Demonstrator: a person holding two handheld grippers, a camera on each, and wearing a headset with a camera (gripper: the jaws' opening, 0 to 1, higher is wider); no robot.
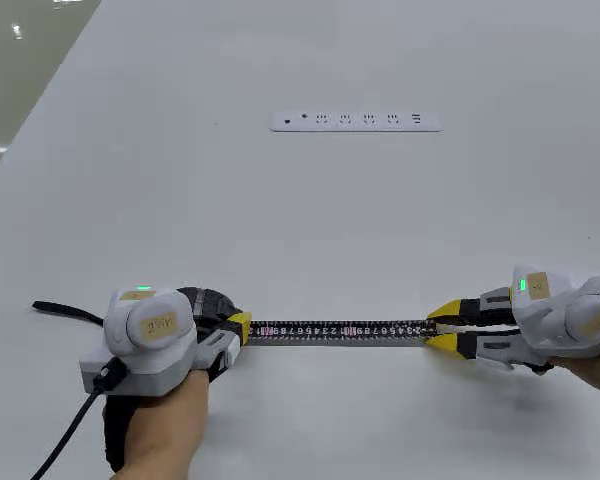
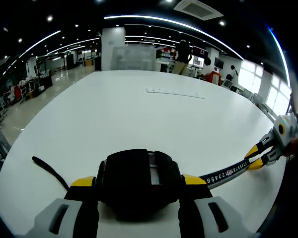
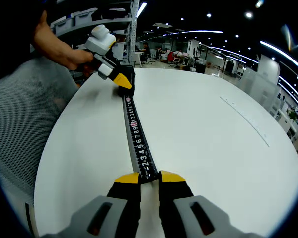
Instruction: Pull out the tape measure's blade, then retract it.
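Note:
The black tape measure case [image 1: 212, 306] [image 2: 139, 178] lies on the white table near the front left, with my left gripper [image 1: 235, 330] [image 2: 139, 182] shut on it. Its dark numbered blade [image 1: 340, 331] [image 3: 138, 141] [image 2: 223, 174] stretches out flat to the right across the table. My right gripper [image 1: 442, 325] [image 3: 145, 177] is shut on the blade's end. A black wrist strap [image 1: 65, 312] [image 2: 48, 170] trails left from the case. In the right gripper view the left gripper [image 3: 116, 74] holds the case at the far end of the blade.
A white power strip [image 1: 355, 121] [image 2: 175, 92] [image 3: 246, 119] lies further back on the table [image 1: 300, 220]. A black cable [image 1: 75, 425] hangs from the left gripper toward the front edge. People stand in the distance behind the table.

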